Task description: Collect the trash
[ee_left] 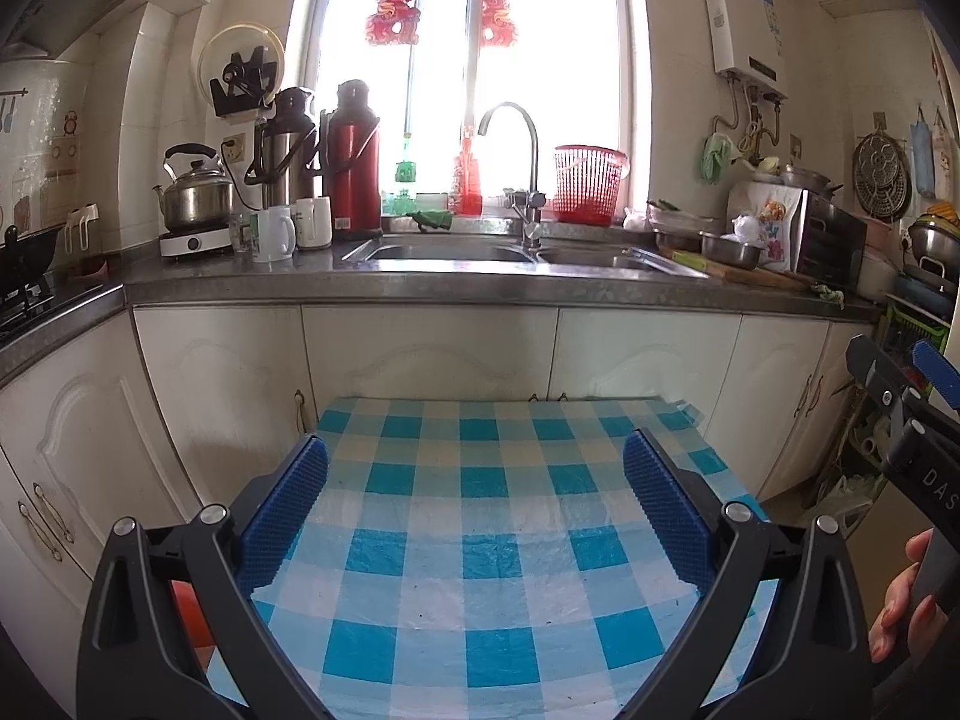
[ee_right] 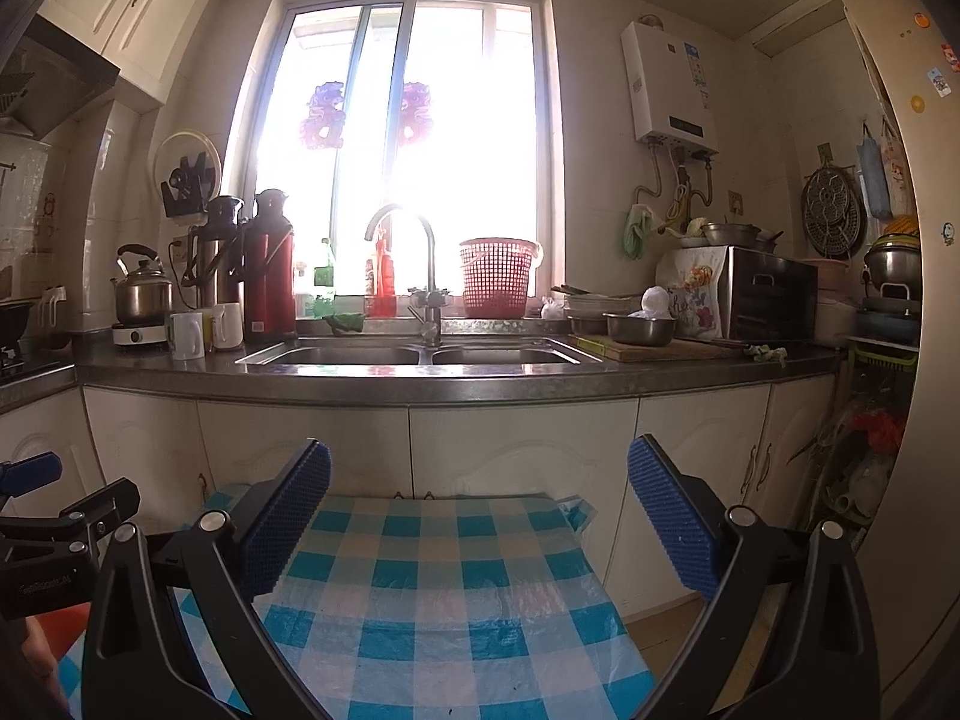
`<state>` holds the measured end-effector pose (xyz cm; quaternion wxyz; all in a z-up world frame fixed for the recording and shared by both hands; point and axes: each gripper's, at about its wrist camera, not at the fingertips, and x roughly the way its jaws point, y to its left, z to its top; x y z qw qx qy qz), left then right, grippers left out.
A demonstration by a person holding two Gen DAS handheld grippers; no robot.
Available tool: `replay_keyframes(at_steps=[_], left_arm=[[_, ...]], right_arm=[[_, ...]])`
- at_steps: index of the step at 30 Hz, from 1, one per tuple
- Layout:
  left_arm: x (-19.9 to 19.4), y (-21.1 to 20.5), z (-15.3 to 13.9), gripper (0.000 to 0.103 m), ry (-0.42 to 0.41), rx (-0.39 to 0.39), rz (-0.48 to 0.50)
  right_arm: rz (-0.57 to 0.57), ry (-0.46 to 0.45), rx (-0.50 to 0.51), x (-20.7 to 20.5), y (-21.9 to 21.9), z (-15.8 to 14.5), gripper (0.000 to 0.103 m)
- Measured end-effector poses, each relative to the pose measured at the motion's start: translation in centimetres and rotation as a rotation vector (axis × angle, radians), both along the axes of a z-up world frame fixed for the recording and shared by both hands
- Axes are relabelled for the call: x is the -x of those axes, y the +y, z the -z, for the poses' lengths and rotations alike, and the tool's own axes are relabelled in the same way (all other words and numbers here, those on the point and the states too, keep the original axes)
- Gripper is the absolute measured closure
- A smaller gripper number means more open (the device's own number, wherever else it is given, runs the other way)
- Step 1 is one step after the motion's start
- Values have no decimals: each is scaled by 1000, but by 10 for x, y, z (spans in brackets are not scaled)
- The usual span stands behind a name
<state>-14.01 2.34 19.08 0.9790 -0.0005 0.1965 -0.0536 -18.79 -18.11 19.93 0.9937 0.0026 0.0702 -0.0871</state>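
Basically no trash visible on checked cloth. L gripper, R gripper both wide, empty, side by side. Likeliest scraps: far-right counter, nearer R.

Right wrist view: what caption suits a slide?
Open hand-held gripper above a blue checked tablecloth, facing the kitchen sink.

place: home kitchen | far: double sink with curved faucet under a bright window | left: kettle, thermos flasks, mugs | right: wall water heater, pots | near: checked table
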Motion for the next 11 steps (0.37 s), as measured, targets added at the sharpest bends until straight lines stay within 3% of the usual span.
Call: replay_keyframes(at_steps=[5,11], left_arm=[[-48,-8,61,4,195,-6,-34],[-99,-18,142,4,396,-24,-94]], right_arm=[[-20,140,-52,-33,-11,41,5],[-37,420,-105,-86,-22,118,5]])
